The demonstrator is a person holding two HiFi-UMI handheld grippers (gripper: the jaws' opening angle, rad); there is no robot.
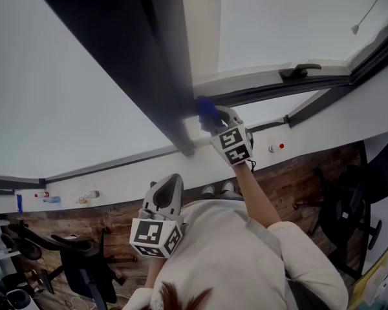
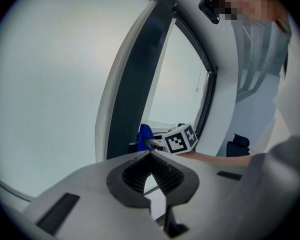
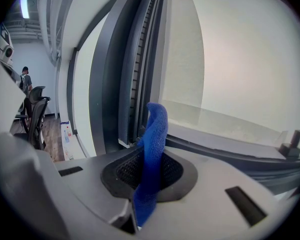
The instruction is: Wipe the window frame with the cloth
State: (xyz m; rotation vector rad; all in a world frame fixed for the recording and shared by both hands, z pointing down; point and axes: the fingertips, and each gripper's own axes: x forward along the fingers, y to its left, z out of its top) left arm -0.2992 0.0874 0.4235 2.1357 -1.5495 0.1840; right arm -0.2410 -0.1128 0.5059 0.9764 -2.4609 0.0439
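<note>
A blue cloth (image 1: 205,107) is pinched in my right gripper (image 1: 211,114), which is shut on it and held up against the lower end of the dark window frame post (image 1: 156,63). In the right gripper view the cloth (image 3: 154,149) stands up between the jaws, right beside the frame's dark channels (image 3: 140,79). My left gripper (image 1: 171,182) hangs lower, close to the person's chest, shut with nothing in it. The left gripper view shows its jaws (image 2: 151,155) meeting at the tips, with the cloth (image 2: 145,135) and the right gripper's marker cube (image 2: 181,138) beyond.
A black window handle (image 1: 299,70) sits on the lower frame to the right. A white sill (image 1: 116,179) below carries small bottles (image 1: 50,199). Office chairs (image 1: 81,260) (image 1: 349,205) stand on the wooden floor. A person (image 3: 26,79) is far off in the room.
</note>
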